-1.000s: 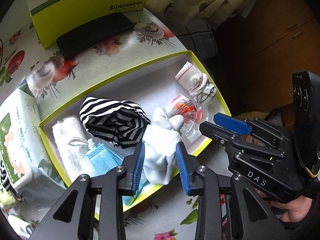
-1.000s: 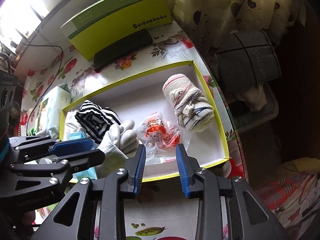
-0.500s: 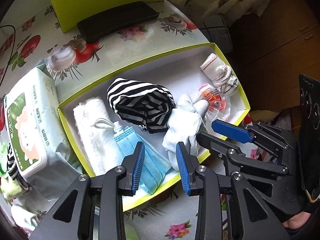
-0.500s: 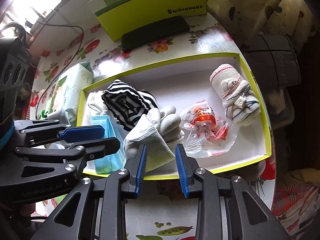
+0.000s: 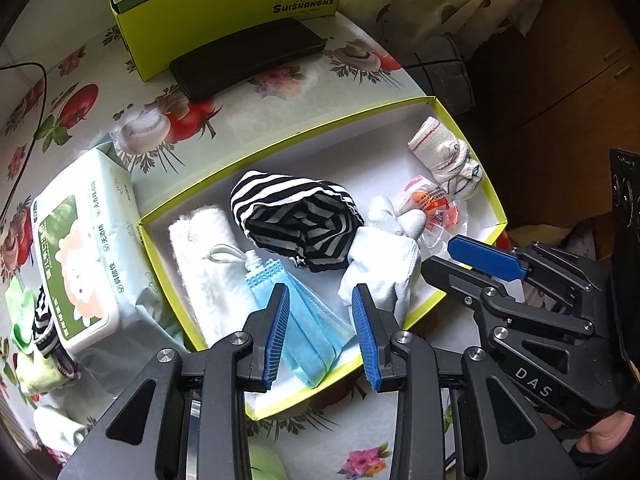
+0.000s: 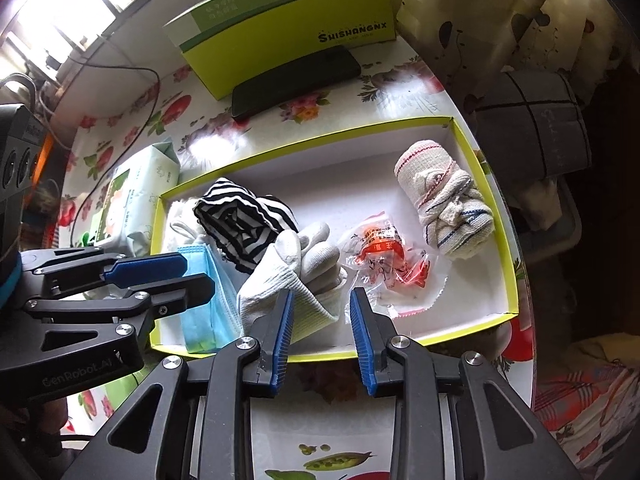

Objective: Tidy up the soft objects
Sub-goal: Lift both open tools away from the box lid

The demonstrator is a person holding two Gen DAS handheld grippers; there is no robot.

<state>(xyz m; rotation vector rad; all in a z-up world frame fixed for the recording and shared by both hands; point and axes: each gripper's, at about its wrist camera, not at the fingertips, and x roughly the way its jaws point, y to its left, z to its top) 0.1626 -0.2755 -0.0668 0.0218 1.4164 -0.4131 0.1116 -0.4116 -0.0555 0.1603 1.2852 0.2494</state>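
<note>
Green box (image 5: 224,28): "SUISHANGNX" in white capitals on its yellow-green front, lower right corner; the small line beneath is too fine to read; in the right wrist view (image 6: 288,28) the same word shows in dark letters, and the pale print on the green top is illegible
Wipes pack (image 5: 84,256): Chinese characters run along the lid edge and side; too small to make out surely
Right gripper (image 5: 486,258): "DAS" in white letters on its black body
Left gripper (image 6: 182,270): "GenRobot.AI" in faint grey letters on its black body
Orange sachet (image 6: 378,246): red printing; unreadable
</note>
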